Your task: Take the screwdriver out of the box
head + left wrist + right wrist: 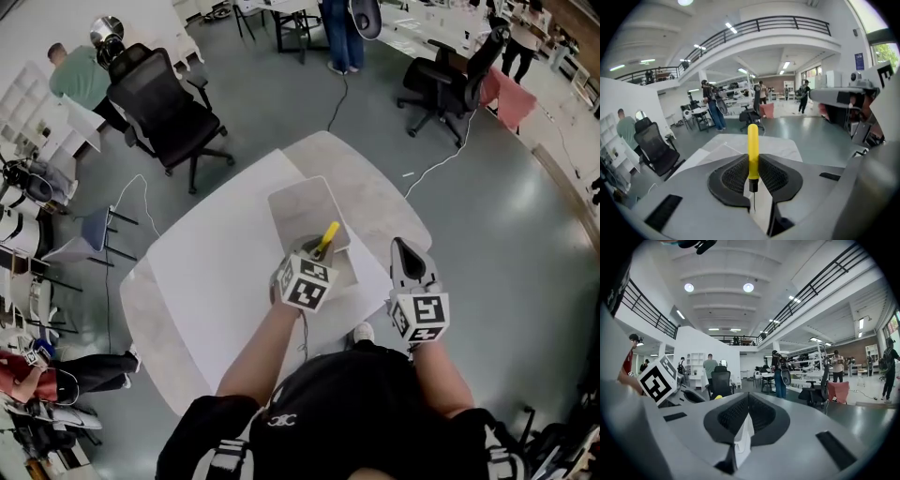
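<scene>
A yellow-handled screwdriver (327,237) is clamped in my left gripper (317,255), just above the near end of the open grey box (296,208) on the table. In the left gripper view the handle (753,149) stands upright between the black pads (733,176), its thin metal shaft pointing back toward the camera; that gripper (753,161) is shut on it. My right gripper (405,255) hovers at the table's right edge, apart from the box. In the right gripper view its jaws (748,404) are together with nothing between them.
The box rests on a large white sheet (220,272) covering the pale round-cornered table (380,202). A black office chair (167,111) and a seated person (70,75) are beyond the far left corner. Another chair (448,80) and a floor cable (441,161) lie far right.
</scene>
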The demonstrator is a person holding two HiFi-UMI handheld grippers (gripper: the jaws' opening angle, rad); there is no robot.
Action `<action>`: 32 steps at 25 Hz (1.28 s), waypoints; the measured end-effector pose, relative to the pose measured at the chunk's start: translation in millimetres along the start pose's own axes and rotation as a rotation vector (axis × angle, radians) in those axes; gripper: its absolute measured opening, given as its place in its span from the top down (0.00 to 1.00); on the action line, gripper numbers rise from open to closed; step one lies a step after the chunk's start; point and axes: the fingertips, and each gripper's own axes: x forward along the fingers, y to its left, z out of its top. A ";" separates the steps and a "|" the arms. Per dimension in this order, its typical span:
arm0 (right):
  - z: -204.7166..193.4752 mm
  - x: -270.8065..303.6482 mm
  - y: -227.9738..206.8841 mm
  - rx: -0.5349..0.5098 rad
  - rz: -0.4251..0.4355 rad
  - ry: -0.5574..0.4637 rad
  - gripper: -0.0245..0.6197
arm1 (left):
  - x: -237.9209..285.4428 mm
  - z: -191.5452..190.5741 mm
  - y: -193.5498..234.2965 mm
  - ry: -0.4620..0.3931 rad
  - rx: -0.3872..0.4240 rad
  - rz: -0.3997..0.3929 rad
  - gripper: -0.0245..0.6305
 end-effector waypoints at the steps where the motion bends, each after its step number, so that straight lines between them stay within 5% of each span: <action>1: 2.0 3.1 4.2 0.001 0.011 -0.004 0.94 | -7.8 6.2 5.0 -0.035 -0.015 0.019 0.85; 8: 19.1 24.5 35.6 -0.010 0.091 -0.052 0.94 | -64.7 37.0 34.8 -0.300 -0.111 0.154 0.85; 14: 28.4 39.4 54.9 -0.017 0.136 -0.104 0.94 | -95.2 41.1 51.1 -0.442 -0.184 0.245 0.85; 32: 25.4 40.8 75.3 -0.017 0.145 -0.095 0.94 | -111.4 24.7 67.3 -0.471 -0.246 0.254 0.85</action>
